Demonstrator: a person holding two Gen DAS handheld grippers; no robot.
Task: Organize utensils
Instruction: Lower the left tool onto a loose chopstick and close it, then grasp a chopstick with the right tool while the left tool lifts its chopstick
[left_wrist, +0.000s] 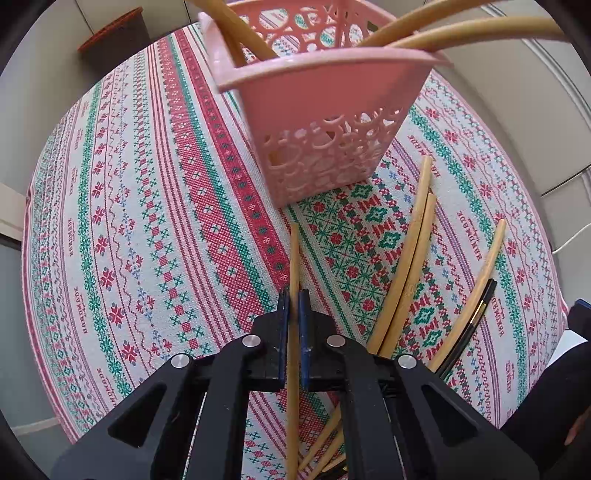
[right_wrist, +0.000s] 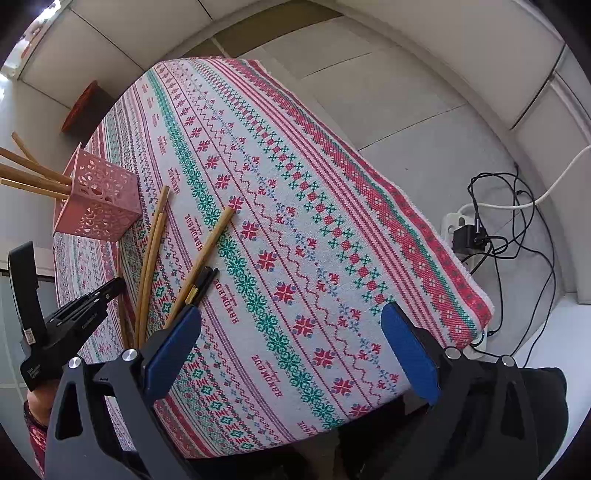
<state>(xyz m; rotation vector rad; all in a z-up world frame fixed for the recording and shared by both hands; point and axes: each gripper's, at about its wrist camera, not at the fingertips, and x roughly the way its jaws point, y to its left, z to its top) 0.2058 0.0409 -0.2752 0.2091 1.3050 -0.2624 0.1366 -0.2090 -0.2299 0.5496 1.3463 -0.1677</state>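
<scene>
My left gripper is shut on a wooden chopstick that points toward the pink perforated basket. The basket holds several wooden chopsticks that lean out over its rim. More chopsticks lie loose on the cloth to the right of the gripper, one pair with black ends. In the right wrist view the basket stands at the far left, with loose chopsticks beside it. My right gripper is open and empty above the cloth, and the left gripper shows at its left.
A patterned red, green and white tablecloth covers the table; its right edge drops to the floor. A power strip with cables lies on the floor to the right. A dark pot with a red rim stands beyond the table.
</scene>
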